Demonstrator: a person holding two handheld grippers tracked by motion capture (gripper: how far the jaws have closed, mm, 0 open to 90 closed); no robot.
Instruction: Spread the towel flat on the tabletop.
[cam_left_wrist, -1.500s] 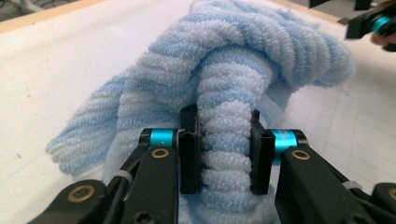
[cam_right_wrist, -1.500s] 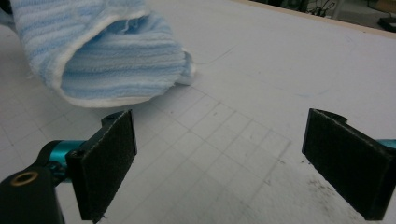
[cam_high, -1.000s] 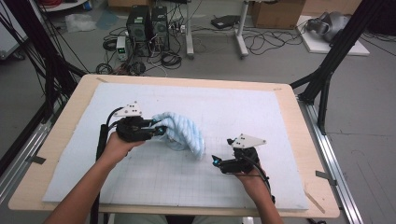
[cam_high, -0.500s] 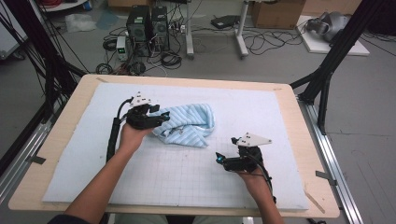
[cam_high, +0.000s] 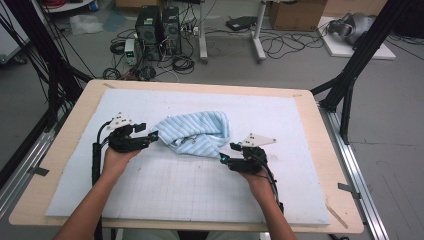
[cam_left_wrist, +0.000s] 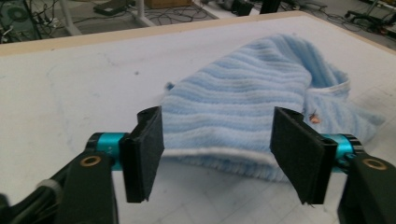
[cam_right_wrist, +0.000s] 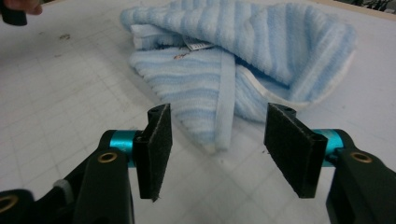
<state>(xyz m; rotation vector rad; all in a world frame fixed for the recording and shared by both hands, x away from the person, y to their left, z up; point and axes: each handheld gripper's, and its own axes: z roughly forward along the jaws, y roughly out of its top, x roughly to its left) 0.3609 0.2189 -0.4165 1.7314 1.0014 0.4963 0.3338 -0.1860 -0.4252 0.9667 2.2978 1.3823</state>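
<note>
A crumpled pale-blue striped terry towel (cam_high: 196, 133) lies on the white gridded mat (cam_high: 165, 195), a little toward twelve o'clock of its middle. The left gripper (cam_high: 151, 136) sits at the towel's nine o'clock, its jaws just opened, apart and gripping nothing. The right gripper (cam_high: 227, 153), at five o'clock, has jaws just narrowing, apart, nothing pinched.

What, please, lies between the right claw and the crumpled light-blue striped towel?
Nothing: in the right gripper view, bare white gridded mat separates the open right claw from the light-blue striped towel.
</note>
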